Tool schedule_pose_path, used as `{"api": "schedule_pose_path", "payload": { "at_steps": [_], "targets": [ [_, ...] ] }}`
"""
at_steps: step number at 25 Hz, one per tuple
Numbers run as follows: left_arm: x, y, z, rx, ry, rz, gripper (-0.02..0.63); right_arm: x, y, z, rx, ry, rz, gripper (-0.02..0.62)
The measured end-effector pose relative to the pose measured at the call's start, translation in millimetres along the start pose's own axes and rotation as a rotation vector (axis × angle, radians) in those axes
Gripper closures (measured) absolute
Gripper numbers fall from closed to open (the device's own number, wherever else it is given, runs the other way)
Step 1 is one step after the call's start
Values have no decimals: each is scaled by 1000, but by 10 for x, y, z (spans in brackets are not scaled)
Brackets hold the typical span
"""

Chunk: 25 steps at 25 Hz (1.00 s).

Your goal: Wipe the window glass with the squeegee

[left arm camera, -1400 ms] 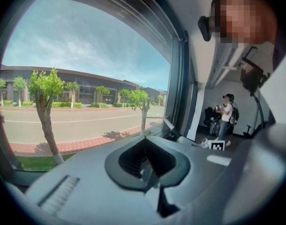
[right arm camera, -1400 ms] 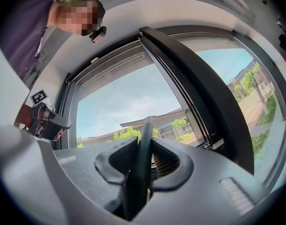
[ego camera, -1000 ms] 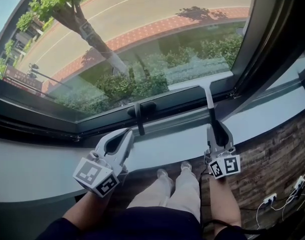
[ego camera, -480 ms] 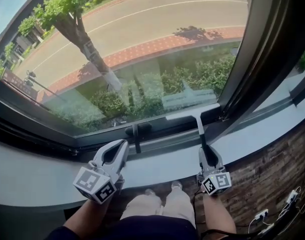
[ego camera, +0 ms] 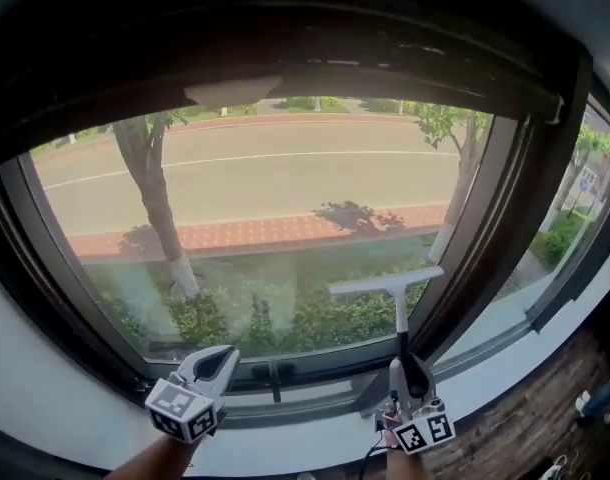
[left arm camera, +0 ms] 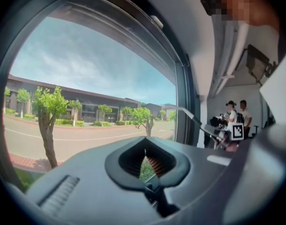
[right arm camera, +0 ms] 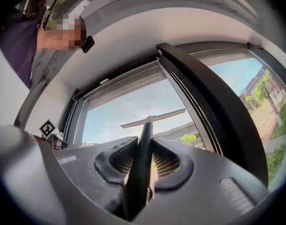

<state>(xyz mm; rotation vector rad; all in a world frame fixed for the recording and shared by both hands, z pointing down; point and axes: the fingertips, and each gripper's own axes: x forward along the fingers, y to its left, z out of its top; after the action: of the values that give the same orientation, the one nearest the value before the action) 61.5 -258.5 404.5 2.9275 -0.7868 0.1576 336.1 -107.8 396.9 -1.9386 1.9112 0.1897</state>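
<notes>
The squeegee (ego camera: pixel 385 285) has a white crossbar blade and a dark handle. It stands upright against the lower right part of the window glass (ego camera: pixel 265 188), blade level. My right gripper (ego camera: pixel 403 370) is shut on the handle from below. In the right gripper view the handle (right arm camera: pixel 142 158) runs up between the jaws of the right gripper (right arm camera: pixel 144 146) to the blade (right arm camera: pixel 152 118). My left gripper (ego camera: pixel 215 361) hangs at the lower left near the bottom frame, shut, with nothing in it. The left gripper view shows the left gripper (left arm camera: pixel 145 142) and, off to the right, the squeegee (left arm camera: pixel 192 117).
A thick dark window post (ego camera: pixel 505 238) rises just right of the blade. A window handle (ego camera: pixel 275 373) sits on the bottom frame between the grippers, above the pale sill (ego camera: pixel 485 373). Two people (left arm camera: pixel 236 112) stand in the room beyond the right gripper.
The squeegee blade has risen from the bottom edge of the glass to higher on the pane. The head view has tilted up, so both grippers now sit low in it.
</notes>
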Motion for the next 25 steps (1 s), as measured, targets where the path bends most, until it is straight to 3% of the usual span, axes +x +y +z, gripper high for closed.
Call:
{"api": "schedule_pose_path", "payload": {
  "at_steps": [6, 11, 17, 25],
  "targets": [
    [-29, 50, 514, 40, -99, -22, 601, 673, 354, 1176, -103, -213, 110, 494],
    [-19, -77, 940, 89, -157, -67, 601, 1137, 612, 1803, -210, -337, 157, 494],
    [-79, -12, 1164, 135, -191, -72, 601, 1546, 773, 2199, -194, -429, 169, 494],
    [-98, 155, 1211, 113, -186, -70, 601, 1853, 813, 2331, -138, -454, 181, 494]
  ]
}}
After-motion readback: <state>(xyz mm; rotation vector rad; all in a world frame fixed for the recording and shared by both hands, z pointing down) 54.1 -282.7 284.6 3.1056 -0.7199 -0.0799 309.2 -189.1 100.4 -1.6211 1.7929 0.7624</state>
